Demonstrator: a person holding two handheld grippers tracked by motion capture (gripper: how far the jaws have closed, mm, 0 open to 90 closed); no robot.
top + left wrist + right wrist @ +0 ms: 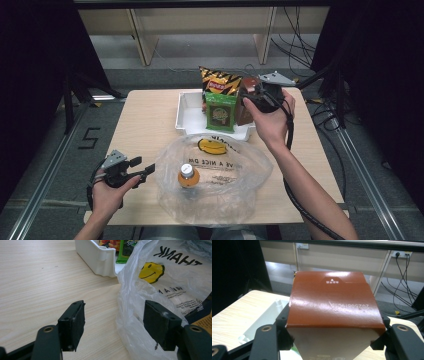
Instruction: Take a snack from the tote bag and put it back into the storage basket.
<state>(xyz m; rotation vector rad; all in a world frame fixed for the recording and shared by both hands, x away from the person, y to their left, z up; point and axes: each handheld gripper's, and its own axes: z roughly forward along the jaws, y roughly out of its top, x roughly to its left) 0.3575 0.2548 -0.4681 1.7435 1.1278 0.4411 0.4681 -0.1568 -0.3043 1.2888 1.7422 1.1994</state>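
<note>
Right gripper (pixel 248 98) is being held over the far right part of the table (pixel 145 120), above the right end of the white tray (pixel 184 114). Its jaws are clamped on a brown box (pixel 332 302), one jaw pressing each side; in the right gripper view the box is sitting squarely between the jaws with its glossy top face up, printed digits running across it. In the high view the box (pixel 245 107) is being gripped just ahead of the right hand (pixel 272 117), level with the packets in the tray.

Green packet (pixel 220 112) is being seen standing upright in the tray, just left of the gripped box. An orange and black snack bag (pixel 220 81) is standing behind it, at the tray's far edge.

Left gripper (pixel 146 171) is being held low at the near left of the table by the left hand (pixel 112 190), jaws spread apart with nothing between them. In the left gripper view the clear plastic bag (pixel 160 290) is lying just ahead and to the right of the jaws; the right jaw is sitting right against the bag's crumpled edge, contact cannot be told. A yellow smiley print (pixel 150 272) is facing the camera. The tray corner (pixel 97 257) is being seen farther ahead.

Inside the bag, an orange bottle (pixel 188 176) with a silver cap is standing upright, just right of the left gripper.
</note>
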